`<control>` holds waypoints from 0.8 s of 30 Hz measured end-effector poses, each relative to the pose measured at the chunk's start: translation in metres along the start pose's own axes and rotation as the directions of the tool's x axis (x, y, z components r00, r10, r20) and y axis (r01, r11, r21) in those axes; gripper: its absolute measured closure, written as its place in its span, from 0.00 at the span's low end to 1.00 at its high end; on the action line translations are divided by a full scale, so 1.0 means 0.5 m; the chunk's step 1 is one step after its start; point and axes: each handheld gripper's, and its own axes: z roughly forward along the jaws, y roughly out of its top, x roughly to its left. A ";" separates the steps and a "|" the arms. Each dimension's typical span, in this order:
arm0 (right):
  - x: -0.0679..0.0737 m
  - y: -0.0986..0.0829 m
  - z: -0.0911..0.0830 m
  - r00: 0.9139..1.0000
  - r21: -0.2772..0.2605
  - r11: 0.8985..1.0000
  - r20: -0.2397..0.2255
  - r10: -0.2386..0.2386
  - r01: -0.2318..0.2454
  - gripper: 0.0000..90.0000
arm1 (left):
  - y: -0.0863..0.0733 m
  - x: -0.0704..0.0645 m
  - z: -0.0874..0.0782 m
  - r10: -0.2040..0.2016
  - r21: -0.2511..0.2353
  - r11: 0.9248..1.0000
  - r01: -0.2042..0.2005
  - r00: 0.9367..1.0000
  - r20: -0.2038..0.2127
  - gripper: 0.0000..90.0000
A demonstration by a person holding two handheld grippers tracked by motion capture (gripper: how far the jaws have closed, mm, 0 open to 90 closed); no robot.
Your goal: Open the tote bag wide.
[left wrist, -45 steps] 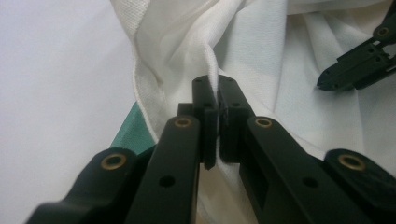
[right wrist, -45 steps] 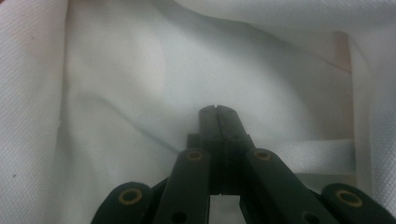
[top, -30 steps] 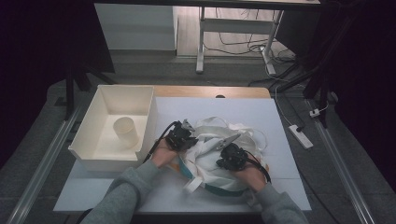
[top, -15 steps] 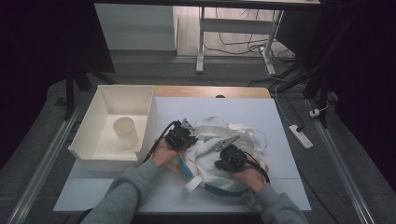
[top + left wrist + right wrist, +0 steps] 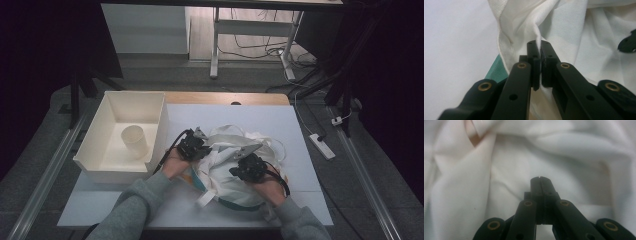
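A crumpled white cloth bag [image 5: 222,172] with a teal edge and long straps lies on the white table [image 5: 260,117]. At the bundle's left side, my left gripper [image 5: 200,148] is shut on a raised fold of the white cloth [image 5: 564,22], pinched between its jaws at the tips [image 5: 540,47]. A strip of the teal edge [image 5: 496,71] shows beside it. My right gripper [image 5: 241,165] rests on top of the bundle. Its jaws are pressed together [image 5: 540,180] over the white cloth [image 5: 524,152], with nothing seen between them.
A white bin [image 5: 107,107] stands at the table's left with a pale cup [image 5: 134,140] lying in it. A power strip [image 5: 321,146] and cables lie on the floor to the right. Bare tabletop stretches behind the cloth.
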 end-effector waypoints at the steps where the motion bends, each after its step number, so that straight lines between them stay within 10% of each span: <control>1: 0.000 0.000 -0.007 1.000 -0.017 1.000 0.007 0.003 -0.003 1.00 | 0.000 -0.001 -0.002 0.001 -0.003 1.000 -0.001 1.000 0.001 0.96; 10: -0.020 -0.031 -0.052 0.999 -0.136 0.990 0.009 0.046 -0.044 1.00 | 0.000 -0.004 -0.033 0.008 -0.046 0.999 -0.006 0.999 0.044 0.74; 24: -0.027 -0.061 -0.088 0.998 -0.258 0.965 0.027 0.049 -0.041 0.64 | 0.006 -0.022 -0.094 0.011 -0.103 0.995 -0.002 0.996 0.086 0.44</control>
